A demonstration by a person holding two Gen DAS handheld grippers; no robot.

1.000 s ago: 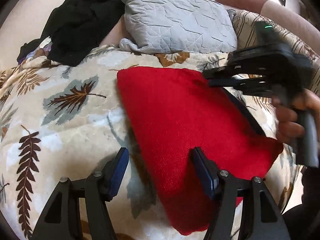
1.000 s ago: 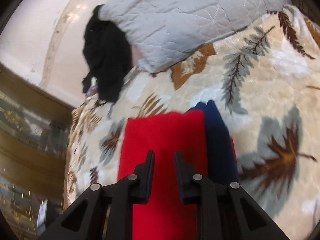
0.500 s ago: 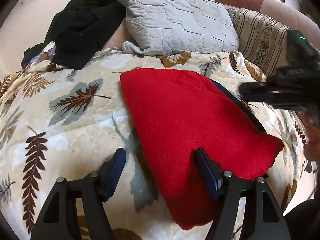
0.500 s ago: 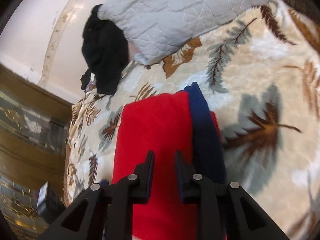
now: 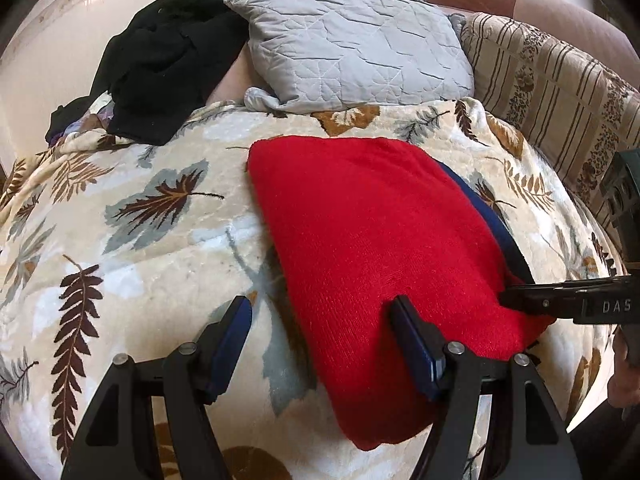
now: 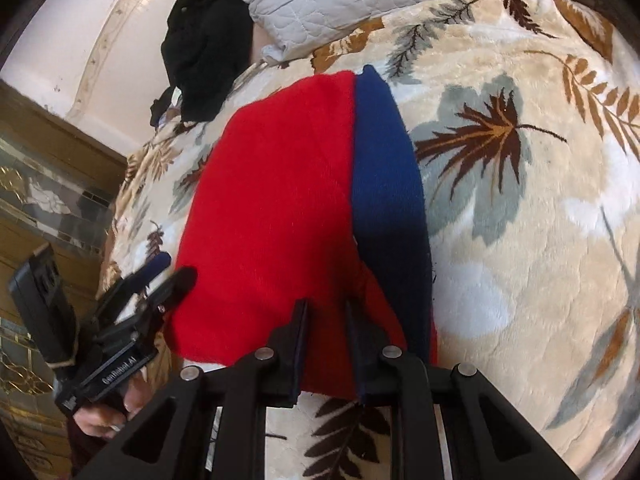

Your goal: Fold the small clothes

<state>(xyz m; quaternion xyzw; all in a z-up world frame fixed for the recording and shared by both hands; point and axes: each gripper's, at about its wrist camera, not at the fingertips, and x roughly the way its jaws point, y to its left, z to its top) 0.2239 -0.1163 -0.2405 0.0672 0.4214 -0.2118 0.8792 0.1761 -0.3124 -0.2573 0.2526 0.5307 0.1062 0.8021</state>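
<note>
A folded red garment [image 5: 380, 248] lies flat on the leaf-patterned blanket [image 5: 140, 240], with a navy blue layer [image 5: 492, 220] showing along its right edge. My left gripper [image 5: 320, 306] is open wide above the garment's near left edge: one finger hangs over the blanket, the other over the red cloth. In the right wrist view the red garment [image 6: 272, 200] and its blue strip [image 6: 384, 168] fill the middle. There my right gripper [image 6: 326, 312] hovers at the near end with only a narrow gap between its jaws and nothing pinched. The left gripper [image 6: 174, 268] shows at the left.
A grey quilted pillow [image 5: 352, 44] and a heap of black clothes [image 5: 168, 60] lie at the far edge of the bed. A striped cushion [image 5: 552, 92] sits at the right. The bed's left edge drops to a wood and tile surface [image 6: 48, 200].
My right gripper has drawn back from the garment's far end to its near right corner, keeping the same narrow gap. The left gripper and the garment have stayed put.
</note>
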